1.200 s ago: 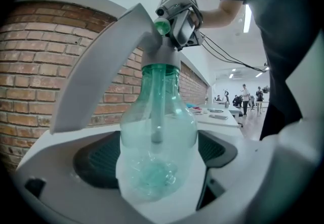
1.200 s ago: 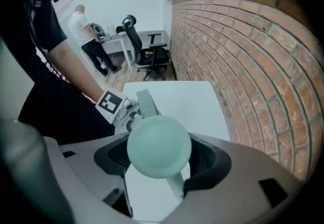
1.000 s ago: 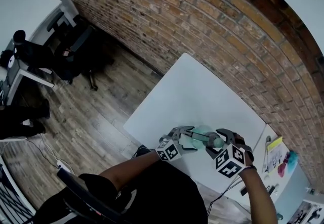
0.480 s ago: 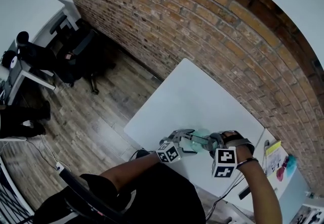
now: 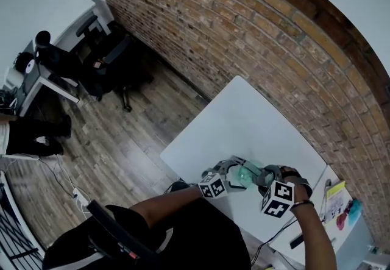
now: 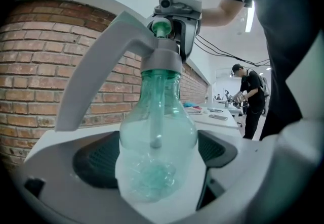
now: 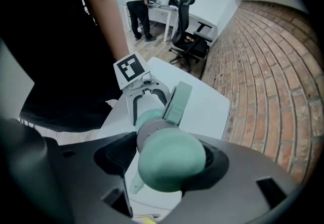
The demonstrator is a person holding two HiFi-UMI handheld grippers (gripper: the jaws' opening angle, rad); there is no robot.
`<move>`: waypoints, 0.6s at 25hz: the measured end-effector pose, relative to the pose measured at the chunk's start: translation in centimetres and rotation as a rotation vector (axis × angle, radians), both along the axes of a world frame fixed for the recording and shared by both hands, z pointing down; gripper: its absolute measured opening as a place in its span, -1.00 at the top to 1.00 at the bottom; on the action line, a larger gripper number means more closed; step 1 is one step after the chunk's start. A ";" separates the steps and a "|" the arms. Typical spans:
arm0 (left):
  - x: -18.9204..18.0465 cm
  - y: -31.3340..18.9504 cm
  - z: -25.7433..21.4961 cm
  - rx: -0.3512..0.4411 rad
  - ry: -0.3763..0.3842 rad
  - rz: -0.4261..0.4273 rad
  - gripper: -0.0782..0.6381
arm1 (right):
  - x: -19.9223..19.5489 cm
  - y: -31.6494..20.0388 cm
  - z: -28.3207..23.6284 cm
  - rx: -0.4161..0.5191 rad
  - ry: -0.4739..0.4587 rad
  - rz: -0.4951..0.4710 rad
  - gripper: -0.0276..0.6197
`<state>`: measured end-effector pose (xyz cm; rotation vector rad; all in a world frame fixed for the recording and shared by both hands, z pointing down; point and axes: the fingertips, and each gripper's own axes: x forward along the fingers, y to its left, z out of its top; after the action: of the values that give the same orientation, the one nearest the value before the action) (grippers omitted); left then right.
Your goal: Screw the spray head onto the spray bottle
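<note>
A clear green spray bottle (image 6: 157, 132) lies with its base between the jaws of my left gripper (image 6: 157, 160), which is shut on it. A grey spray head (image 6: 163, 58) sits on the bottle neck, and its long trigger (image 6: 101, 61) points to the left. My right gripper (image 6: 174, 8) comes from the far end. In the right gripper view it (image 7: 172, 162) is shut on the spray head's rounded green cap (image 7: 171, 161). In the head view the two grippers (image 5: 230, 172) (image 5: 263, 177) face each other above the white table (image 5: 244, 122), with the bottle (image 5: 247, 172) between them.
A brick wall (image 5: 256, 37) runs along the table's far side. Office chairs (image 5: 106, 61) and a desk stand on the wooden floor at the left. Small items (image 5: 341, 202) lie on a neighbouring table at the right. A person (image 6: 250, 94) stands far behind.
The right gripper has turned at the spray head, so its marker cube shows a different face, and the grippers stand closer together. The head view has shifted slightly.
</note>
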<state>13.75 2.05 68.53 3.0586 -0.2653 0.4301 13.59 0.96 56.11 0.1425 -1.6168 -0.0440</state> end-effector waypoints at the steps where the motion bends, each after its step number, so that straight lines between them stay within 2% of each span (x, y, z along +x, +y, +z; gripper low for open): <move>1: 0.1 -0.1 -0.1 0.001 0.000 -0.003 -0.55 | 0.0 -0.1 0.0 0.001 -0.004 0.042 0.03; 4: -0.2 0.0 -0.2 0.015 -0.001 -0.015 -0.55 | -0.2 -0.1 0.0 0.005 -0.024 0.138 0.03; 12: 0.1 0.1 -1.6 0.044 0.029 0.000 -0.55 | -0.4 0.0 0.0 0.013 -0.050 0.149 0.03; 15: 0.2 0.1 -1.6 0.050 0.026 0.000 -0.55 | -0.6 -0.1 0.0 0.010 -0.074 0.205 0.03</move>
<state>13.94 2.15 66.96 3.1103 -0.2794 0.3895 13.02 0.83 56.09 0.3201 -1.6678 0.1128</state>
